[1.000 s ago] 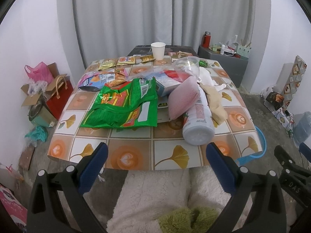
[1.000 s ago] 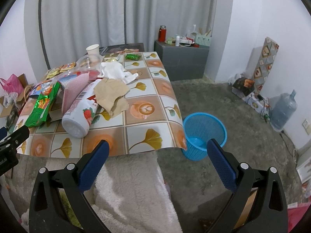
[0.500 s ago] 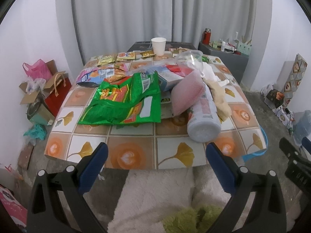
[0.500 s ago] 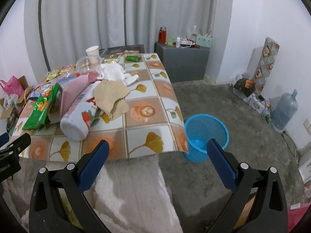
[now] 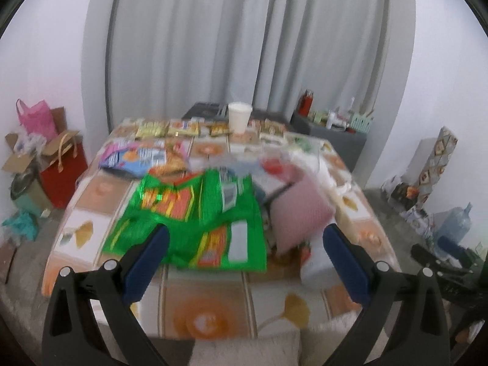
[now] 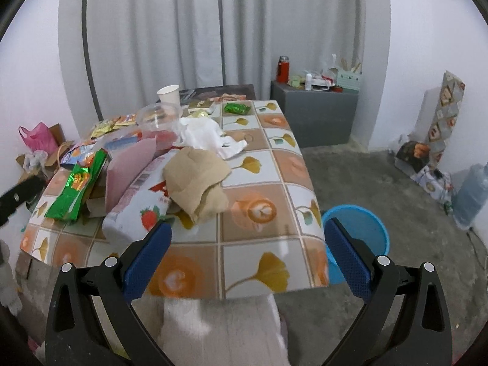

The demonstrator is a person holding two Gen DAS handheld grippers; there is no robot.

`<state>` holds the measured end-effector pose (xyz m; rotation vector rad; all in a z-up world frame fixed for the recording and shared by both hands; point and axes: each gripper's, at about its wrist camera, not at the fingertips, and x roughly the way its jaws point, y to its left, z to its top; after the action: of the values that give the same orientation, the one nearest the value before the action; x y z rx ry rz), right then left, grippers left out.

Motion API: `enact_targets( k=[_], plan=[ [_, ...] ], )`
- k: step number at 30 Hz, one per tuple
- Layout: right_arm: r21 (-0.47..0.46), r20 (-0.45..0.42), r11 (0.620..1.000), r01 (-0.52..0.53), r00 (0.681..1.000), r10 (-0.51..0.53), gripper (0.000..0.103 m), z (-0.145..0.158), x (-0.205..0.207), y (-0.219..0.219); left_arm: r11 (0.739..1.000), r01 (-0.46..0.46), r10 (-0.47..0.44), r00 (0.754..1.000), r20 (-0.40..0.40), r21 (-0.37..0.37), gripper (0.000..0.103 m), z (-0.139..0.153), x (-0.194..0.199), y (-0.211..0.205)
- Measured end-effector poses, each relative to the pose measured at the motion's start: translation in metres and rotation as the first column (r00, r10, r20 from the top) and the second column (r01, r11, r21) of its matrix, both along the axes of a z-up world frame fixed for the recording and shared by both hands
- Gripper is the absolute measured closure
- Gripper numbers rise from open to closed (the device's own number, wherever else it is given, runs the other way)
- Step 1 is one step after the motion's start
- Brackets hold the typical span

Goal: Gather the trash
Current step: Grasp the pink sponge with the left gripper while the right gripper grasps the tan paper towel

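- Trash is heaped across the table (image 6: 268, 262), mostly on its left half and back edge; the near edge and right side are left bare.
- Both claws are held wide open and empty: the left gripper (image 5: 244, 256) is aimed at the green bag (image 5: 195, 222), the right gripper (image 6: 247, 253) over the near right corner, seemingly placed for a first pick.
- A white bottle (image 6: 137, 207) is seen lying on its side near the front edge, with a brown paper wad (image 6: 195, 177) draped over it and a pink sheet (image 6: 125, 167) leaned against it.
- Behind these, white tissue (image 6: 204, 134) and a clear lid (image 6: 158, 116) are piled mid-table.
- Snack packets (image 5: 170, 128) and a paper cup (image 5: 239, 117) are lined along the far edge.
- A blue bin (image 6: 363, 228) is set on the floor just beside the near right corner, judged to be the drop point.
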<state>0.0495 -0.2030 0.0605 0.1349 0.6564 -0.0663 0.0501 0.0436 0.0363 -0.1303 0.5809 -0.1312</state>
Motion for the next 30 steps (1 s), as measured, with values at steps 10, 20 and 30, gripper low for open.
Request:
enact_targets(
  k=[10, 20, 30],
  plan=[
    [0.122, -0.023, 0.99, -0.066, 0.997, 0.07, 0.016, -0.001, 0.038, -0.012, 0.995, 0.058, -0.055, 0.998, 0.039, -0.081, 0.009, 0.009, 0.039, 0.021],
    [0.365, -0.064, 0.928, -0.072, 0.993, 0.102, 0.034, -0.015, 0.074, -0.038, 0.941, 0.31, -0.319, 0.946, -0.053, -0.135, 0.023, -0.008, 0.063, -0.027],
    [0.564, -0.14, 0.81, -0.162, 0.948, 0.287, 0.032, -0.044, 0.122, -0.02, 0.937, 0.349, -0.346, 0.919, -0.188, -0.017, 0.024, -0.033, 0.091, -0.08]
  ],
)
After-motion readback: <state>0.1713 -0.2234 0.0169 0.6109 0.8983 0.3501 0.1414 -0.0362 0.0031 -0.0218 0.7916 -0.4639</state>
